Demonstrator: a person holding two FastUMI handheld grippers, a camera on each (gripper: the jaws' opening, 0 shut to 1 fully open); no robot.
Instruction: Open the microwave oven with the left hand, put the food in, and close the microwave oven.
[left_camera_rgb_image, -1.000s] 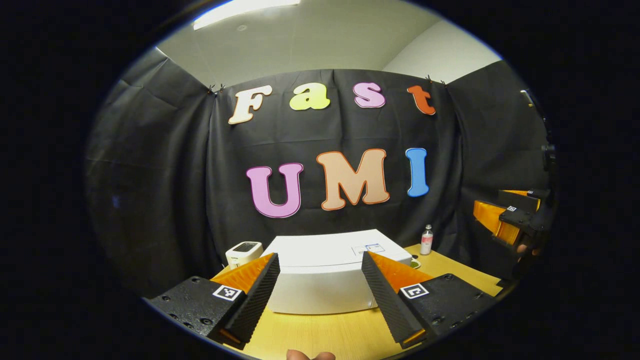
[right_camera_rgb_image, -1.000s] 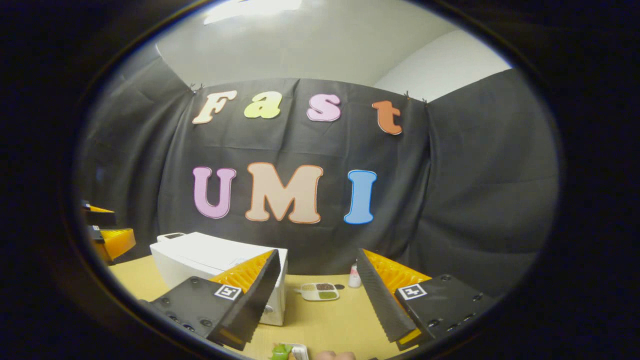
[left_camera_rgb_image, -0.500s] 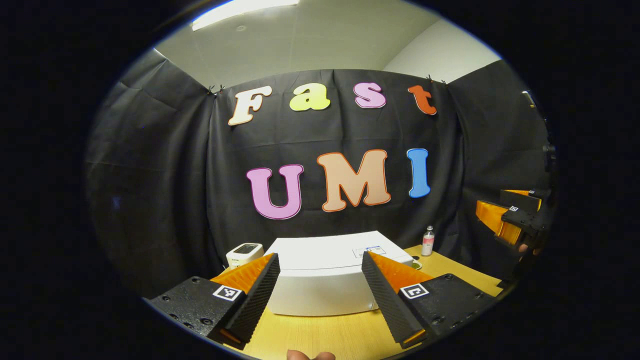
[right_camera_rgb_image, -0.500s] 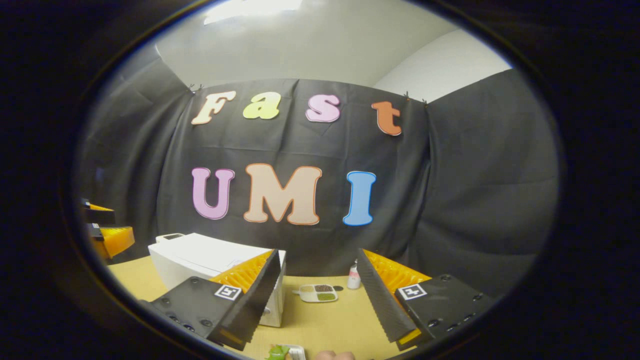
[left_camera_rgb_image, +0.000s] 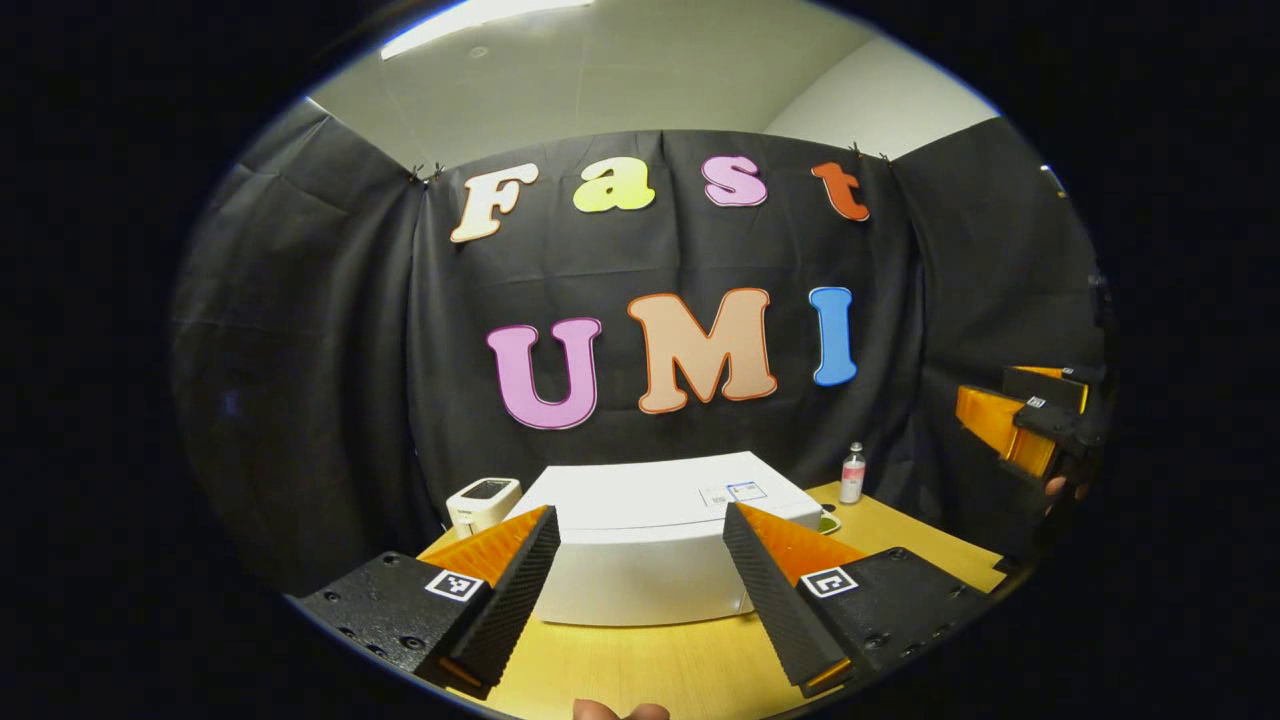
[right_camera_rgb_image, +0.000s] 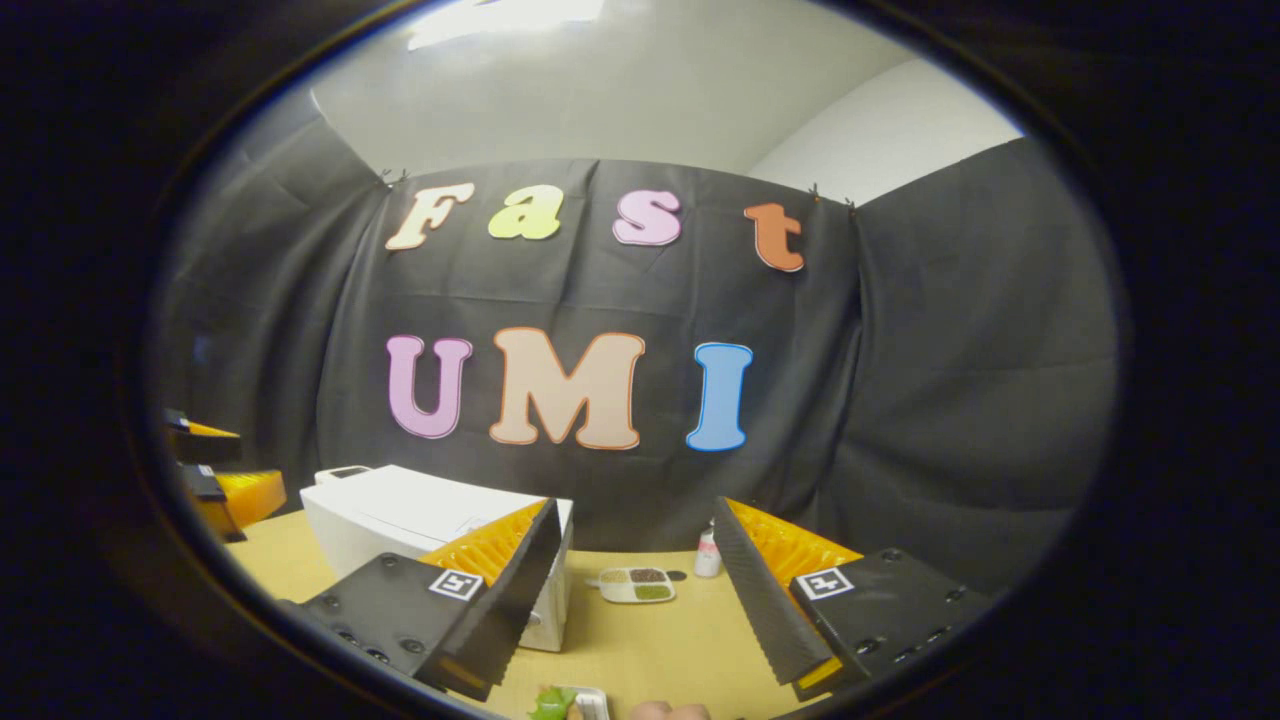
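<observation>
A white microwave oven (left_camera_rgb_image: 650, 545) stands shut on the wooden table, straight ahead of my left gripper (left_camera_rgb_image: 640, 585), which is open and empty a little in front of it. From the right gripper view the microwave oven (right_camera_rgb_image: 420, 525) sits to the left. My right gripper (right_camera_rgb_image: 635, 600) is open with nothing between its fingers. A food tray with green leaves (right_camera_rgb_image: 570, 703) peeks in at the bottom edge, below that gripper. At the far right of the left gripper view the right gripper (left_camera_rgb_image: 1030, 425) is held up in the air.
A small white device (left_camera_rgb_image: 482, 498) stands left of the microwave. A divided dish of seasonings (right_camera_rgb_image: 633, 584) and a small bottle (right_camera_rgb_image: 707, 555) sit at the back of the table (right_camera_rgb_image: 660, 650). The bottle (left_camera_rgb_image: 852, 475) is right of the microwave.
Both views shift only slightly. The left gripper has dipped a little as seen from the right gripper view; the fingers of both stay as wide apart as before.
</observation>
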